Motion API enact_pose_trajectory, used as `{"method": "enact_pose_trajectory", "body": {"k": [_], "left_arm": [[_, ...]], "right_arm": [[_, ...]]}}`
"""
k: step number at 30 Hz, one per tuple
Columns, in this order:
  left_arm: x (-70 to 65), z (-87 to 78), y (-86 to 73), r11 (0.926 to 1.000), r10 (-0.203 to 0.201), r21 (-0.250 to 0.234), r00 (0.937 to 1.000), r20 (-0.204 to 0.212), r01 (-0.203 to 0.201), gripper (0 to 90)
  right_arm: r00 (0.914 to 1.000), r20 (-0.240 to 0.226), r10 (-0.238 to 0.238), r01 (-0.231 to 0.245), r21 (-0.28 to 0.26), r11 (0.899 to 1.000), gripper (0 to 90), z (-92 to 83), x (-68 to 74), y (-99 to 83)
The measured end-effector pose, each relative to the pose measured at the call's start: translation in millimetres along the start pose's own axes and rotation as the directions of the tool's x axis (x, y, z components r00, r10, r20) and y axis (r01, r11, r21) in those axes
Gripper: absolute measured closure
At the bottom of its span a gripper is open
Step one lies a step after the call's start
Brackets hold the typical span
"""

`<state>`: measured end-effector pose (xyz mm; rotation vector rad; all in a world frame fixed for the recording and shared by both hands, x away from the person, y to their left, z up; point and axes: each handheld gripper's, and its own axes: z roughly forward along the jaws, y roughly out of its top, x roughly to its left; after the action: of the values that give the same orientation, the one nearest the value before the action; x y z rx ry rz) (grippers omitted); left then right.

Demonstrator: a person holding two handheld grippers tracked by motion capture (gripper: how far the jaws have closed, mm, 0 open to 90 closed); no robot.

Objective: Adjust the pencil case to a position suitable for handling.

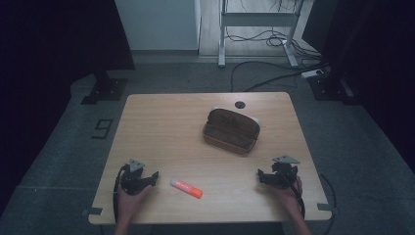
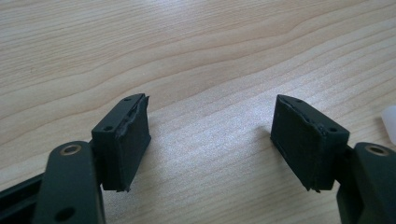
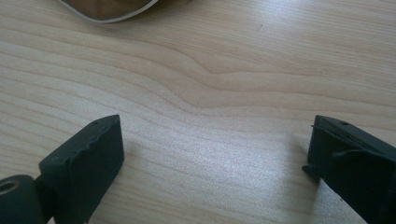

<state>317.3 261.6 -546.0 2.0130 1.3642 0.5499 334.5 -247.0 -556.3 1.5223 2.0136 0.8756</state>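
Observation:
An open brown case (image 1: 231, 130) lies on the wooden table (image 1: 161, 127), right of its middle; its edge (image 3: 109, 10) peeks in at the top of the right gripper view. An orange and white tube (image 1: 186, 188) lies near the front edge, its white end (image 2: 389, 122) at the right border of the left gripper view. My left gripper (image 1: 155, 176) rests at the front left, just left of the tube, open with bare wood between its jaws (image 2: 212, 130). My right gripper (image 1: 261, 176) rests at the front right, open over bare wood (image 3: 215, 144).
A small dark round hole (image 1: 239, 104) sits near the table's far edge. Beyond the table stand a white frame (image 1: 254, 19), cables on the floor (image 1: 274, 73) and dark stands at both sides.

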Motion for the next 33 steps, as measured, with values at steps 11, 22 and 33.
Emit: {"method": "enact_pose_trajectory", "body": {"k": [11, 22, 33], "left_arm": [[-0.3, 0.4, 0.4, 1.0000, 0.002, 0.001, 1.0000, 0.001, -0.002, 27.6], [-0.4, 0.5, 0.6, 1.0000, 0.003, 0.001, 1.0000, 0.001, -0.003, 27.6], [-0.4, 0.6, 0.7, 1.0000, 0.003, 0.001, 1.0000, 0.002, -0.003, 27.6]], "right_arm": [[1.0000, 0.001, -0.002, 0.002, -0.007, 1.000, 6.7, -2.7, 2.3, -1.8], [0.9995, 0.022, 0.021, -0.021, -0.020, 1.000, 12.0, -4.6, 3.5, -3.1], [0.9986, -0.002, 0.053, -0.053, -0.040, 0.998, 16.6, -7.2, -1.9, -2.1]]}}
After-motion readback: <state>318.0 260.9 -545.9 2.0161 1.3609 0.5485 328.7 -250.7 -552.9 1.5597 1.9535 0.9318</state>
